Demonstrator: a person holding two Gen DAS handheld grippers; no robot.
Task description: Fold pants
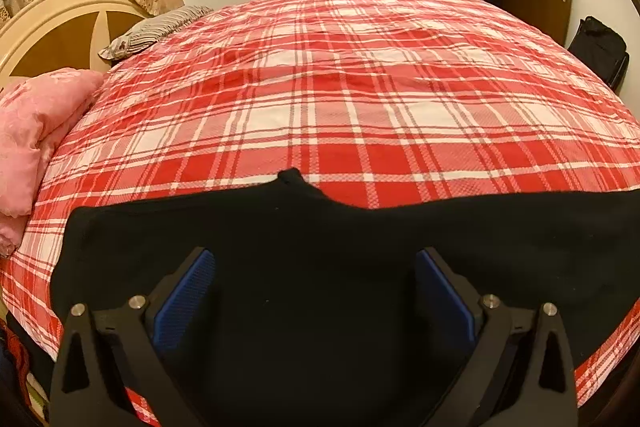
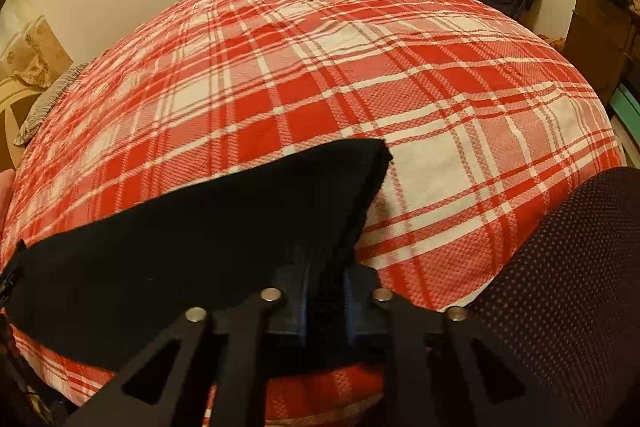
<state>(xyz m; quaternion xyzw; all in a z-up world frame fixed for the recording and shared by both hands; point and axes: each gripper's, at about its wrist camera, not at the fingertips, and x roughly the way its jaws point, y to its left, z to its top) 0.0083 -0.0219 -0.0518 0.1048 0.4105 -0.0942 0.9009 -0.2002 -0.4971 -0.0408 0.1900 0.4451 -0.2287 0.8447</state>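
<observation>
Black pants (image 1: pixel 280 227) lie across the near edge of your red plaid bedspread (image 1: pixel 340 99), long axis running left to right. Your left gripper (image 1: pixel 314 267) hovers spread wide over them, while your right gripper (image 2: pixel 326 291) pinches their right end.

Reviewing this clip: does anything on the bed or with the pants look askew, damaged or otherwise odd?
Nothing damaged or spilled. The black pants lie on the plaid bedspread, with a small bump of fabric poking up along their far edge. The right gripper is shut on the pants' lifted end; the left gripper is open over them.
</observation>
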